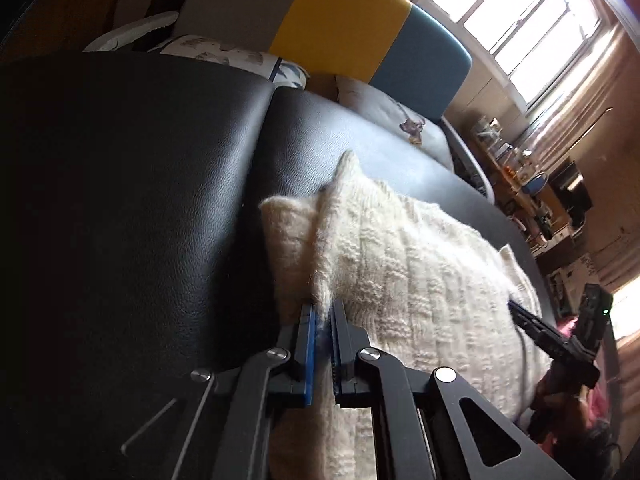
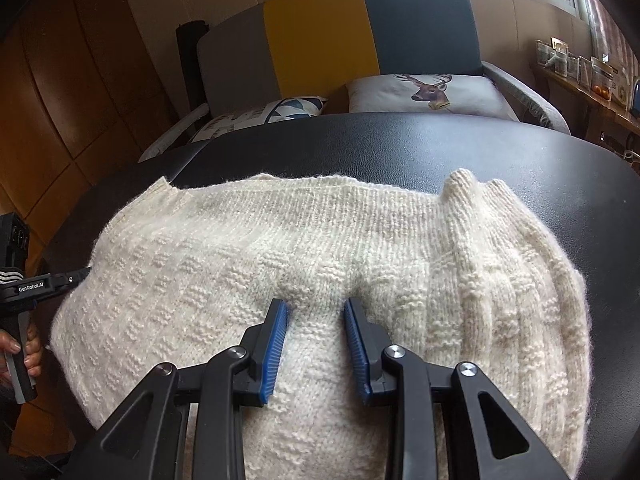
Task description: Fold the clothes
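A cream knitted sweater [image 2: 280, 248] lies spread on a black padded table [image 2: 440, 140]. My left gripper [image 1: 322, 312] is shut on the sweater's edge [image 1: 320, 288] at its left side, with a fold of knit [image 1: 400, 272] rising from its blue pads. It also shows at the left of the right wrist view [image 2: 76, 274]. My right gripper [image 2: 316, 304] is open, its blue pads pressed down on the sweater's near middle with knit bunched between them. It shows in the left wrist view [image 1: 516, 310] at the sweater's far side.
Behind the table stands a grey, yellow and teal sofa [image 2: 320, 40] with a deer cushion [image 2: 428, 92] and a patterned cushion [image 2: 264, 114]. A cluttered wooden shelf [image 2: 580, 76] runs under the window at right. Wood panelling [image 2: 80, 80] is at left.
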Demonstrator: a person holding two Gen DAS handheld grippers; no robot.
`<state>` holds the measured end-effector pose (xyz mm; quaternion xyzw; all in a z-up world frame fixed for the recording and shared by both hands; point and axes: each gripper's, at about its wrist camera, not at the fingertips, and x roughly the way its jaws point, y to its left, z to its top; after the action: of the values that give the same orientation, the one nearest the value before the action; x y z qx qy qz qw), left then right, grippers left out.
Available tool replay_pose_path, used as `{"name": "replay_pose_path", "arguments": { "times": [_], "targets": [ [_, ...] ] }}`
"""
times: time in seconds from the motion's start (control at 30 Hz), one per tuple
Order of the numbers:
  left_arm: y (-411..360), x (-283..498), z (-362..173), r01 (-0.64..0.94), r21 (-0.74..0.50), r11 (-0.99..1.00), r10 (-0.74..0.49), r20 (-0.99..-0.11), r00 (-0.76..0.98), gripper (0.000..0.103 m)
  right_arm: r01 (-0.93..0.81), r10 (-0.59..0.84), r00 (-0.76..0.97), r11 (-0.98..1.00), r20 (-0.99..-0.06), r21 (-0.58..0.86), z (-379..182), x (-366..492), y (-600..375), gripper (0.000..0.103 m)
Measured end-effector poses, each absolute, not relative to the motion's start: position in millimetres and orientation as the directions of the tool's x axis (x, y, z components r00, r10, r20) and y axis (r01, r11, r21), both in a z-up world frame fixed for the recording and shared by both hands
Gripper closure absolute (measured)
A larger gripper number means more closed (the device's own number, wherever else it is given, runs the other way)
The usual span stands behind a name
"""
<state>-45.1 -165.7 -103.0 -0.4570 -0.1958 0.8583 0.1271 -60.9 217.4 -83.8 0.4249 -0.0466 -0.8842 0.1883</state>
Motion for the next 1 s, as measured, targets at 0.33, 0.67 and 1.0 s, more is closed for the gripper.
{"name": "replay_pose_path", "arguments": {
  "times": [0.33,0.67,1.0],
  "targets": [
    [-182.2,-41.1,-98.9,0.018,-0.488,-0.873,0.389,-0.717,-0.579,0.042,0.315,-0.467,-0.525,-0.883,-0.711,0.348,-68.7,-64.5,231.6,0.073],
    [-172.8,-82.4,-105.2,-0.036,-0.571,-0.82,0.498,-0.683,-0.534,0.019,0.291,-0.444,-0.504,-0.895,-0.741,0.339,-60.0,-62.5,295.9,0.073],
    [-164.9,-87.9,-112.9,-0.016,-0.607,-0.795,0.534,-0.686,-0.494,0.08,0.265,-0.538,-0.502,-0.841,-0.677,0.472,-83.2,-52.6,326.4,0.073]
  ]
}}
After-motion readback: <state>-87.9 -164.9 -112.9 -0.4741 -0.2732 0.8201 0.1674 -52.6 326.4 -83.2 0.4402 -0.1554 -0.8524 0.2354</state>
